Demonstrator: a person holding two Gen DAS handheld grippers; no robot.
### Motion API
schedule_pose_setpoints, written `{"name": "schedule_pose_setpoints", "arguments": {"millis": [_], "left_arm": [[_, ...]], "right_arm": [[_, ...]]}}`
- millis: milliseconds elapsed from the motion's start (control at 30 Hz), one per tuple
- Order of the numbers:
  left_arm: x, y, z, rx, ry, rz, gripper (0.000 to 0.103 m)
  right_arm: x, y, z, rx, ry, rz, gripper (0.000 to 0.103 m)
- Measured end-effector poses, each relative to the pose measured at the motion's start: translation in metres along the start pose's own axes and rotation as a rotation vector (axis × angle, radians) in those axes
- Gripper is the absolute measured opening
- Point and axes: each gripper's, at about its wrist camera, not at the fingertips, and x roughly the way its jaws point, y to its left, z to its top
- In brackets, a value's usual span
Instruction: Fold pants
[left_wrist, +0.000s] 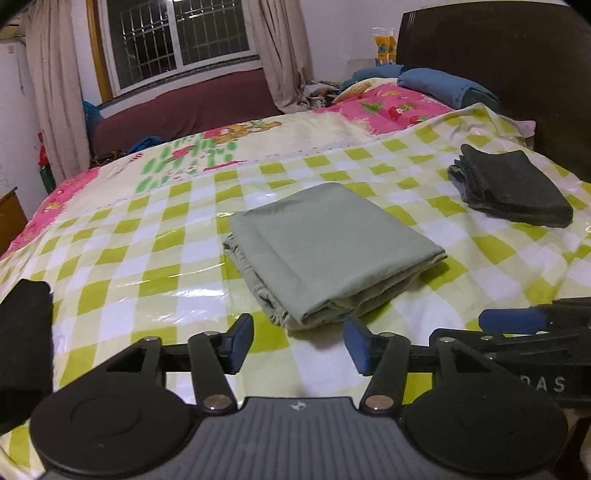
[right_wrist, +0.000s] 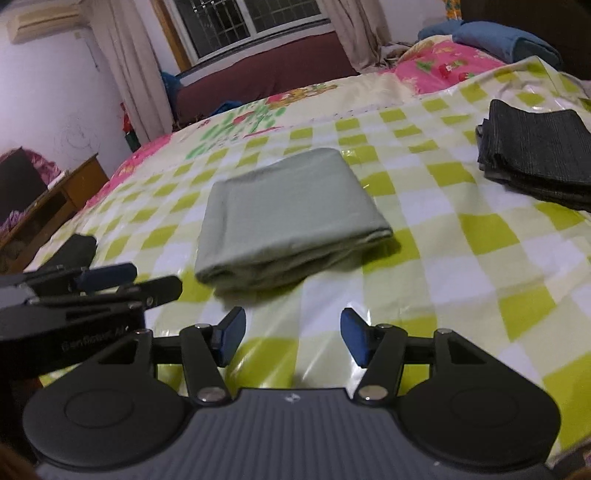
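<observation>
Pants (left_wrist: 328, 251) folded on checked cloth (left_wrist: 129, 288), both jaws released; wooden cabinet (right_wrist: 59, 206) in right view only.

Partial white letters "DAS" on the right tool (left_wrist: 535, 384).

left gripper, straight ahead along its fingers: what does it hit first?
Most likely the near folded edge of the green pants, which lie just beyond the open left gripper on the checkered cover. Since the gripper tilts down, it might touch the cover just short of them; depth is unclear.
</observation>
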Motion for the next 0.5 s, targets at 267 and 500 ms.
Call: {"name": "schedule_pose_setpoints", "arguments": {"millis": [267, 500], "left_arm": [[-0.002, -0.007, -0.015, 0.006, 0.009, 0.023, 0.080], [0.003, -0.006, -0.021, -0.014, 0.024, 0.038, 0.089]], "right_arm": [[-0.006, 0.003, -0.006, -0.012, -0.033, 0.007, 0.059], [-0.002, -0.002, -0.009, 0.012, -0.021, 0.009, 0.059]]}}
